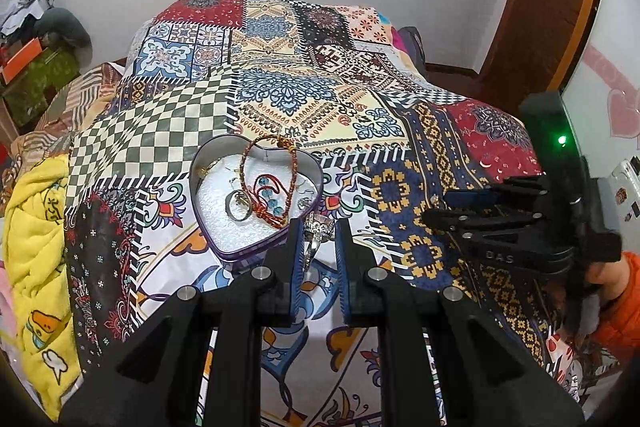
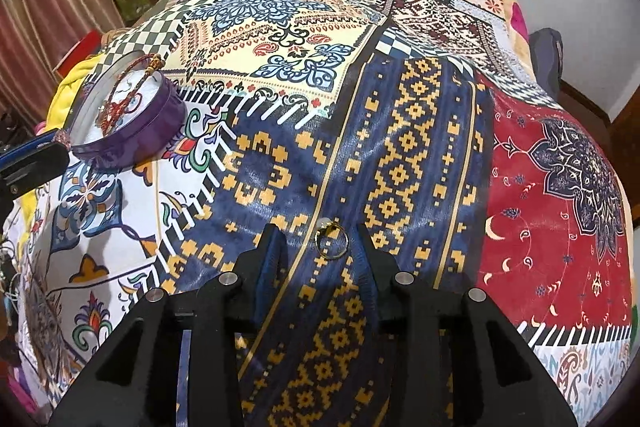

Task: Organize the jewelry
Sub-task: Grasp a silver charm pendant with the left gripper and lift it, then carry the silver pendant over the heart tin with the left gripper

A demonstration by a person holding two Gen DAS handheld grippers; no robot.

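Observation:
A purple heart-shaped tin [image 1: 224, 249] with white foam lining sits on the patchwork bedspread; it also shows in the right wrist view [image 2: 152, 125]. It holds a red-gold beaded bracelet [image 1: 264, 147], a silver ring [image 1: 236, 207] and a red cord with blue beads [image 1: 272, 203]. My left gripper [image 1: 318, 231] stands open just right of the tin, with a silver jeweled bangle [image 1: 316, 235] between its fingers, against the left one. My right gripper [image 2: 320, 231] is open around a gold ring [image 2: 331, 241] lying on the blue-and-gold patch, and it shows in the left wrist view [image 1: 452, 207].
The bedspread [image 2: 400, 67] covers a bed. A yellow blanket [image 1: 36, 247] lies at its left side. Boxes and clutter [image 1: 36, 55] stand at the far left by the wall. A wooden door [image 1: 548, 7] is at the right.

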